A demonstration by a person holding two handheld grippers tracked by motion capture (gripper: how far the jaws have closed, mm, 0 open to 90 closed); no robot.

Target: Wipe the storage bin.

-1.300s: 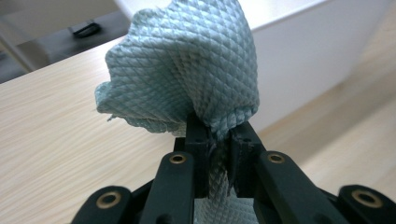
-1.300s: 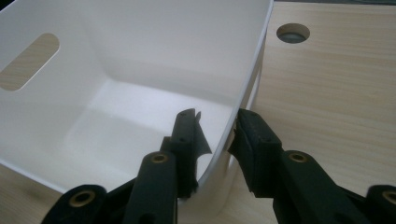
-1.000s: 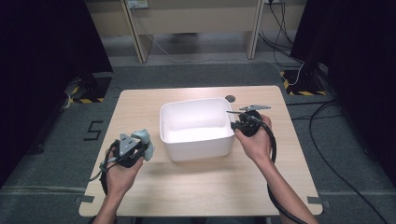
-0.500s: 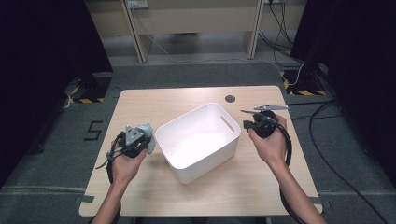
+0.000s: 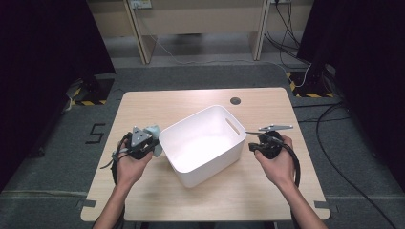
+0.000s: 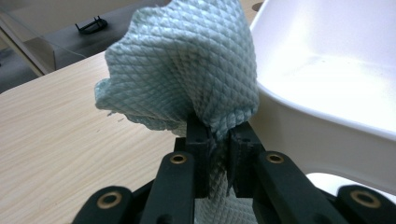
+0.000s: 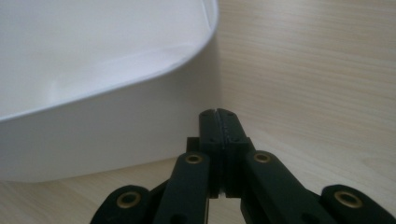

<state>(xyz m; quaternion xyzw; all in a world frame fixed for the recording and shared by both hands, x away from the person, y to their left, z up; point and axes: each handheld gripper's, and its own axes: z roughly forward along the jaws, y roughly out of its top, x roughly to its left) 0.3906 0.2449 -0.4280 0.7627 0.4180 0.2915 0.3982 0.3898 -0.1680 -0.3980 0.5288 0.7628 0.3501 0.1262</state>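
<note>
A white plastic tub (image 5: 206, 172) stands skewed at the middle of the wooden table (image 5: 167, 101), with a slot handle in its right wall. My left gripper (image 5: 154, 145) is at the tub's left corner, shut on a pale blue-green quilted cloth (image 5: 154, 133). In the left gripper view the cloth (image 6: 187, 65) bunches up above the pinching jaws (image 6: 217, 136), right beside the tub's rim (image 6: 327, 122). My right gripper (image 5: 251, 146) sits just off the tub's right wall. Its jaws (image 7: 218, 115) are pressed together with nothing between them, close to the tub's wall (image 7: 116, 133).
A small dark round hole (image 5: 235, 100) is in the tabletop behind the tub. Cables trail over the grey floor to the right of the table. Bare wood lies in front of the tub and along the table's far edge.
The tub has turned and slid toward the table's near side. My right gripper has left its rim, shut, and come down beside the right wall. My left gripper still holds the cloth.
</note>
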